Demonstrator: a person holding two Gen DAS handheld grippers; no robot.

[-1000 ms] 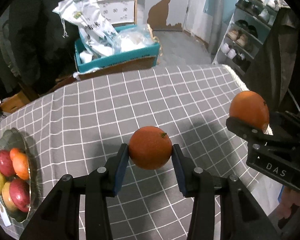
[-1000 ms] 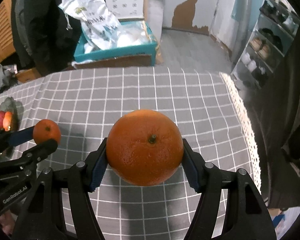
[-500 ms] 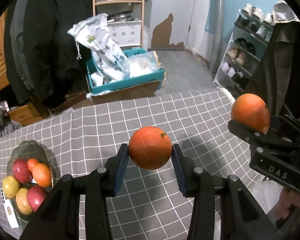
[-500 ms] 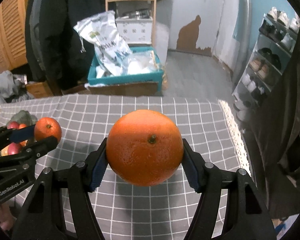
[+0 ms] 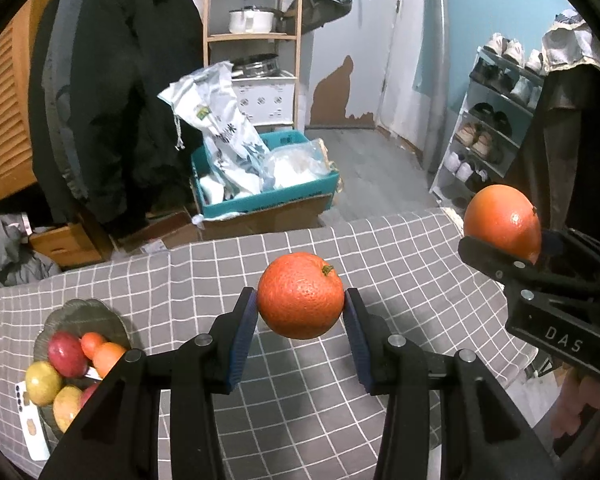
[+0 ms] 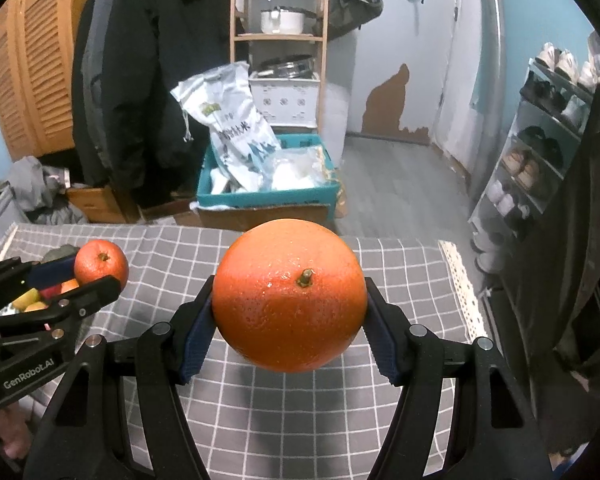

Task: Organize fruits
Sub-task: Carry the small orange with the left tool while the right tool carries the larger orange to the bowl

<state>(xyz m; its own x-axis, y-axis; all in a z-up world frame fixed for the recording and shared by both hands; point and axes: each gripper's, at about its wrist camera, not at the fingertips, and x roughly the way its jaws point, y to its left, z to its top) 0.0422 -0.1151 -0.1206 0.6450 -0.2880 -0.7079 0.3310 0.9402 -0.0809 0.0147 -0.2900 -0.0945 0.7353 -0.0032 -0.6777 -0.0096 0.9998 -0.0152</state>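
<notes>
My left gripper (image 5: 300, 308) is shut on a small orange (image 5: 300, 296), held in the air above the grey checked tablecloth (image 5: 380, 248). My right gripper (image 6: 288, 312) is shut on a large orange (image 6: 289, 295), also lifted above the cloth. In the left wrist view the large orange (image 5: 502, 220) and the right gripper sit at the right edge. In the right wrist view the small orange (image 6: 101, 266) and the left gripper appear at the left. A glass fruit plate (image 5: 66, 312) at the table's left end holds several red, yellow and orange fruits.
Beyond the table's far edge stand a teal box (image 5: 268, 196) with plastic bags, a black coat (image 5: 112, 100), a wooden shelf with pots and a shoe rack (image 5: 492, 128). The cloth's lace-trimmed edge (image 6: 460, 280) runs down the right side.
Both grippers have risen with their oranges and tilted up, so more of the room shows. The fruit plate has shifted right and lower in the left wrist view.
</notes>
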